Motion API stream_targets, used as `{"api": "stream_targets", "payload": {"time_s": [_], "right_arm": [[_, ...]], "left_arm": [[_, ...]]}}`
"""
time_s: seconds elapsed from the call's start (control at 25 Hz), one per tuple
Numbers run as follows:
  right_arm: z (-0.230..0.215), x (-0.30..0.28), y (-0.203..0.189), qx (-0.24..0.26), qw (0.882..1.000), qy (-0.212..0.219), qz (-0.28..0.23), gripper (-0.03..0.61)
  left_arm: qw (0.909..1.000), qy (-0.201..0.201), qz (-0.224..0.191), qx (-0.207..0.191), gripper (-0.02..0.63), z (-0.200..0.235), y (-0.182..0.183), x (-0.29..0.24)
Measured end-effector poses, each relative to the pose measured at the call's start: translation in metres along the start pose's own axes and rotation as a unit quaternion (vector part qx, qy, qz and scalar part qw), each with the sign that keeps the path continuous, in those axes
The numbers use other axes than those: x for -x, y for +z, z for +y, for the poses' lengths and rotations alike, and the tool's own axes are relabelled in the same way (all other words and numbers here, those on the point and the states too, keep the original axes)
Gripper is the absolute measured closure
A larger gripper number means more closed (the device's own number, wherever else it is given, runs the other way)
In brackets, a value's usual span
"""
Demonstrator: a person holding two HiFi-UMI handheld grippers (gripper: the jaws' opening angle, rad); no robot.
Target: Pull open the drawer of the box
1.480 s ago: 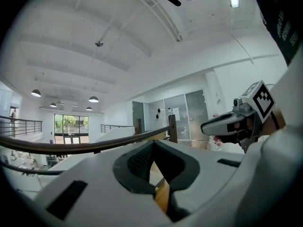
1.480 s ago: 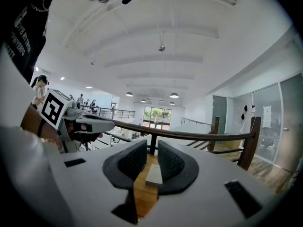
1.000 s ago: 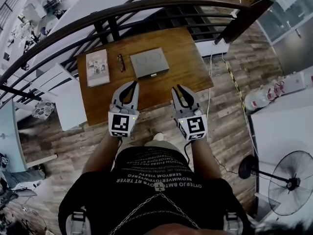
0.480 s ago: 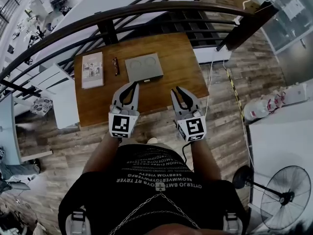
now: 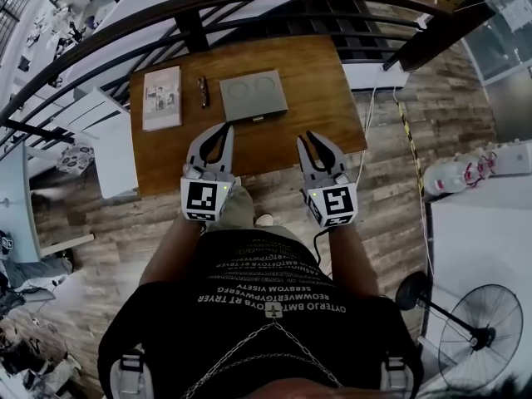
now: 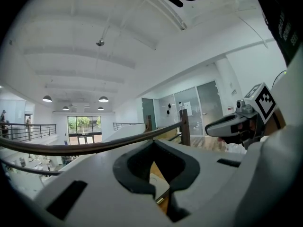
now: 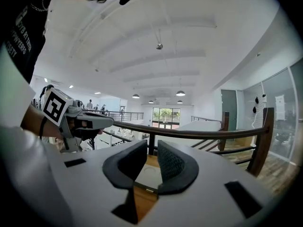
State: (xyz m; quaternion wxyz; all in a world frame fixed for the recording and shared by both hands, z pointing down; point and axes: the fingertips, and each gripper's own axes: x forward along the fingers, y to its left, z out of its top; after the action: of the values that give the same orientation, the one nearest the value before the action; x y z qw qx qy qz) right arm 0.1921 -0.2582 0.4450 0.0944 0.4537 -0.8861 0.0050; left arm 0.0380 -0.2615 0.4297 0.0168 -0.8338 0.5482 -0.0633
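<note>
A flat grey box (image 5: 253, 96) lies on the wooden table (image 5: 324, 90), with a small drawer handle (image 5: 260, 119) on its near edge. My left gripper (image 5: 223, 129) hovers just in front of the box's near left corner; its tips meet and hold nothing. My right gripper (image 5: 319, 140) hangs over the table to the right of the box, its jaws apart and empty. In the right gripper view the box (image 7: 149, 176) shows through the gap of the right gripper (image 7: 152, 148). The left gripper view shows a sliver of the box (image 6: 159, 184) behind the left gripper (image 6: 153, 143).
A booklet (image 5: 161, 98) and a dark pair of glasses (image 5: 203, 91) lie left of the box. A dark curved railing (image 5: 249, 2) runs behind the table. A white desk (image 5: 112, 144) stands to the left, and a floor fan (image 5: 478, 335) at the lower right.
Both grippers have moved a little forward toward the box and slightly lower, and the head view has shifted with the person. The jaws stand as before.
</note>
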Motion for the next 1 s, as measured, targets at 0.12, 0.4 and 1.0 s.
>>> {"api": "stream_targets", "payload": {"time_s": [0.12,0.4,1.0], "right_arm": [[0.001,-0.008,-0.008,-0.007,1.000,-0.004,0.006,0.514],[0.000,-0.042,-0.014,-0.017,1.000,-0.020,0.016,0.514],[0.002,-0.134,-0.073,-0.031,0.996,-0.031,0.084,0.518]], "left_arm": [[0.9999,-0.010,0.002,0.000,0.609,0.003,-0.005,-0.009],[0.9992,-0.040,-0.002,-0.003,0.609,0.022,-0.007,-0.038],[0.9971,-0.056,0.046,0.022,0.609,0.089,-0.063,-0.097]]}}
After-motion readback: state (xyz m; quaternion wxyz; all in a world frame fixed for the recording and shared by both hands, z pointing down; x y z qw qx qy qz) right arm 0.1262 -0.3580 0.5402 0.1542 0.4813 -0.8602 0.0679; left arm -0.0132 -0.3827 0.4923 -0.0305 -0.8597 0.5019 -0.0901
